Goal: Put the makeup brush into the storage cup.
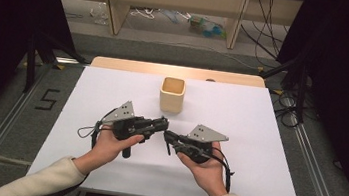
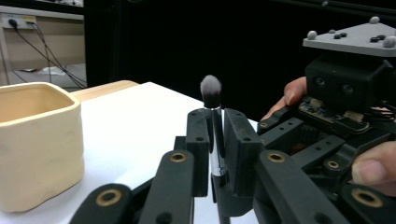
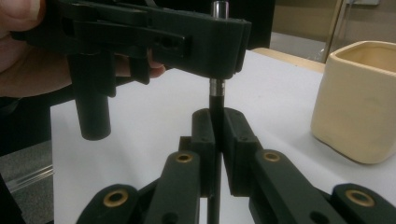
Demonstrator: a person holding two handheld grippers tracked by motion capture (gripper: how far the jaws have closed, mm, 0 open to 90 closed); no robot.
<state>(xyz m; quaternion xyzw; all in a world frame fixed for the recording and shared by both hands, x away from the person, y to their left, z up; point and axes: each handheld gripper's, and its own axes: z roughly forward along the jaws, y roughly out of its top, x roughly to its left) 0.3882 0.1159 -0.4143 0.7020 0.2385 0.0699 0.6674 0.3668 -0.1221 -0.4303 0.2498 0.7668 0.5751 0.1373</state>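
Black-handled brush [image 2: 212,126] stood upright, clamped by both left gripper [image 1: 163,123] and right gripper [image 1: 168,136], apparently a handover near the cream cup [image 1: 172,94].

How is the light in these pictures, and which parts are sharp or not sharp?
High view: bright light falls on the white table, dark at both sides, cup a little soft. Left gripper view: the brush tip is sharp against black, its ferrule glints, and the near jaws blur. Right gripper view: the left gripper above is dark with little detail, the cup evenly lit.
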